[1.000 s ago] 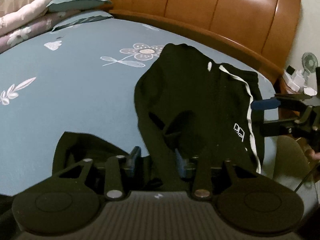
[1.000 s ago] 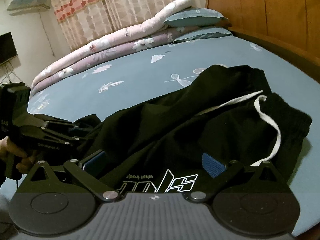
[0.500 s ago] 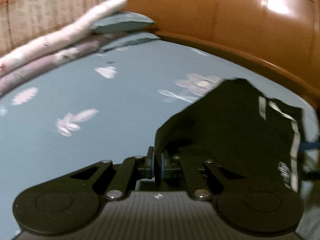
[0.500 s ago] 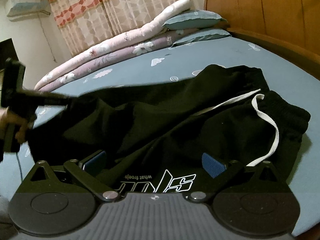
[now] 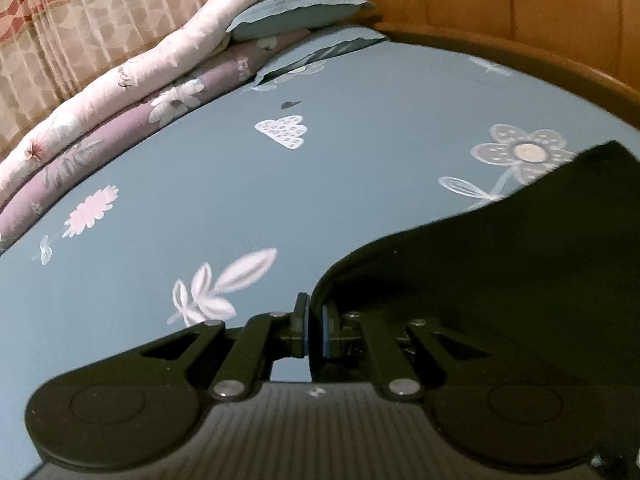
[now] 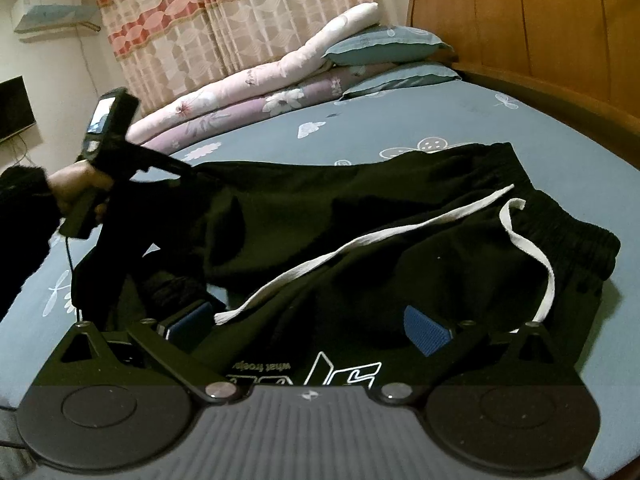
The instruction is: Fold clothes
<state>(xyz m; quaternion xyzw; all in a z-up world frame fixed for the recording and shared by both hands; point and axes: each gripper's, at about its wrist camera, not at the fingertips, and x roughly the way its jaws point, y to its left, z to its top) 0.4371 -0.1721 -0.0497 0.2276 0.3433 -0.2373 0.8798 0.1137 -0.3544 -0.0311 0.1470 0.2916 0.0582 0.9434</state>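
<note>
The left gripper [image 5: 314, 330], matte black with blue pads, is clamped tight on a thin edge of the soft black cotton trousers [image 6: 400, 248], and the cloth drapes away to its right in a smooth dark sheet over the blue-grey bedsheet printed with pale flowers and leaves [image 5: 240, 184]. The right gripper [image 6: 308, 320] stands wide apart, its ribbed blue pads either side of the white printed lettering, gripping nothing. Just ahead of it the flat white drawstring [image 6: 532, 256] loops across the ribbed waistband. Beyond, rolled pink and mauve floral quilts [image 6: 256, 96] lie against the glossy wooden headboard [image 6: 540, 32].
</note>
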